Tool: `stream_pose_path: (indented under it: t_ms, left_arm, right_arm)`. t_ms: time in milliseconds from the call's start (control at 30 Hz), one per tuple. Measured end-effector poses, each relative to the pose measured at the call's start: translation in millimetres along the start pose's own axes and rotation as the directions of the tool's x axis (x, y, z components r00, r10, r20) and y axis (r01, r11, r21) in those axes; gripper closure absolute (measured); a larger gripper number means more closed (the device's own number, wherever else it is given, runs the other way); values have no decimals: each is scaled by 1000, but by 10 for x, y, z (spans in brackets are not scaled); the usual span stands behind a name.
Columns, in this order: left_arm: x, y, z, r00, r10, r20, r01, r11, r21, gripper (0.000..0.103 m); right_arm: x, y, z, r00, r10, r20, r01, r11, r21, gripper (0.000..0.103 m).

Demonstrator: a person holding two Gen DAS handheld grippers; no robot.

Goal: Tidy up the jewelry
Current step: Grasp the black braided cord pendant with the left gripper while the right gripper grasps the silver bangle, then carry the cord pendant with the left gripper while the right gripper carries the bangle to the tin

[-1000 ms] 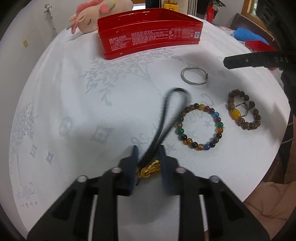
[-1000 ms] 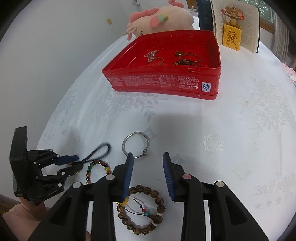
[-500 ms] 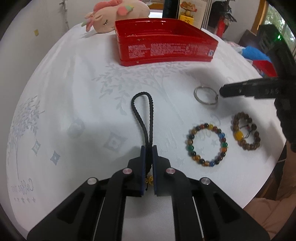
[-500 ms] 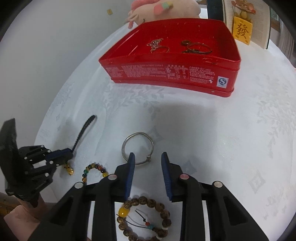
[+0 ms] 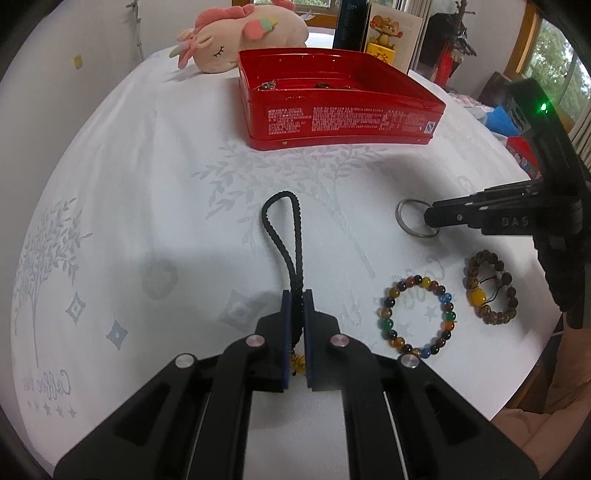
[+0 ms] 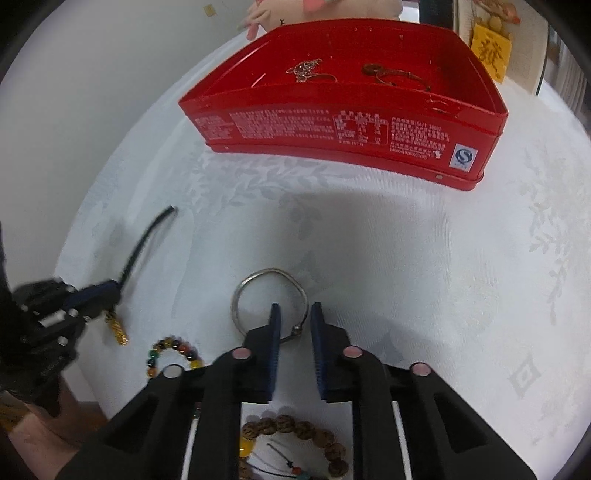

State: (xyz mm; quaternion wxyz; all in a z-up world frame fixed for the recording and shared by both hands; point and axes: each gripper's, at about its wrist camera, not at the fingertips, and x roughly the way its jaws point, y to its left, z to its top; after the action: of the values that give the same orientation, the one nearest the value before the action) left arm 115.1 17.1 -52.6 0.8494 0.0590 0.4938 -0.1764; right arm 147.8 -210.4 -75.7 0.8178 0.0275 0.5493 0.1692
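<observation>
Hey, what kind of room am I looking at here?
Probably a lived-in home room, not a workshop: a round table under a white patterned tablecloth, a pink plush toy behind the red tin, and windows with cluttered furniture beyond.

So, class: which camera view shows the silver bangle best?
The right wrist view: the bangle lies close and nearly whole, its clasp end between the open right tongs. In the left wrist view, it is small and partly hidden.

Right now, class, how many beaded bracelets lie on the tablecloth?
2: the multicoloured bracelet lies right of the left hand-held gripper; the brown bracelet lies further right. Any others may be hidden.
</observation>
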Motion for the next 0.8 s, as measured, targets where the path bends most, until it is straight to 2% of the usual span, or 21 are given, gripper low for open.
stream_pose_path:
  t_ms: [200, 433, 800]
  left_arm:
    - [-34, 18, 23, 1000, -8, 17, 9, 1000, -10, 100]
    - [-143, 35, 66, 999, -15, 50, 16, 1000, -17, 101]
    - [-237, 21, 182, 996, -25, 89, 27, 999, -28, 101]
  right_arm:
    - [5, 108, -20, 997, -67, 27, 69, 995, -68, 98]
    - [-149, 16, -48, 998, -4, 61, 6, 999, -37, 98]
    - [-526, -145, -13, 988, 61, 142, -60, 998, -7, 98]
